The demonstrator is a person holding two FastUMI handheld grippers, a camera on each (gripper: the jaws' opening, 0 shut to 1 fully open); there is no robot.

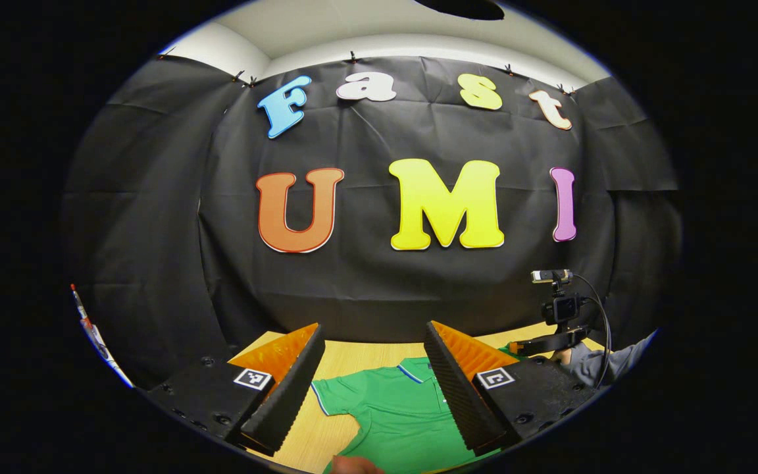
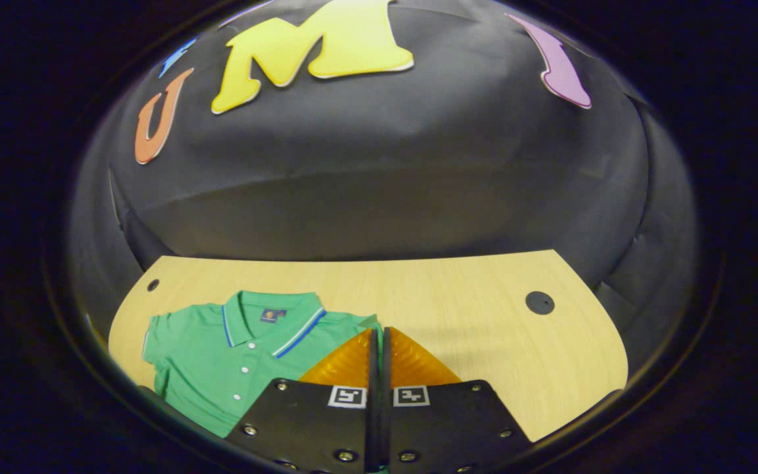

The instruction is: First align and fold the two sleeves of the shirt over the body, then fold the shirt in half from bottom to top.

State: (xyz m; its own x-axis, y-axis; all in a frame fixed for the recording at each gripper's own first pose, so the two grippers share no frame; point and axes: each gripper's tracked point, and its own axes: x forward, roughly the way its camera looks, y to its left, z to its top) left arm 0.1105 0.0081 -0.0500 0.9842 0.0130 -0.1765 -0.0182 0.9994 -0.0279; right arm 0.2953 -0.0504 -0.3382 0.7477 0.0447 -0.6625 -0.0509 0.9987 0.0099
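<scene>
Shirt (image 2: 221, 359) flat on wooden desk (image 2: 458, 316), collar toward booth wall, sleeves spread.

Left claw (image 1: 374, 342) released, fingers wide apart, raised over the collar end; right claw (image 2: 378, 339) clenched with nothing seen between its fingers, at the shirt's sleeve edge. Other claw with camera (image 1: 560, 306) farther off beside a grey sleeve (image 1: 606, 362).

Place: a recording booth, lab-like rather than a home.
Walls: black cloth (image 1: 155, 217) clipped up along its top edge, creased, hanging down to the table.
Above: plain white wall and ceiling (image 1: 379, 29) over the cloth.
Table: light wood-grain top (image 2: 458, 309) with round cable holes (image 2: 540, 302).
Equipment: a small camera on a stand (image 1: 560, 306) with trailing cables at the table's edge.
</scene>
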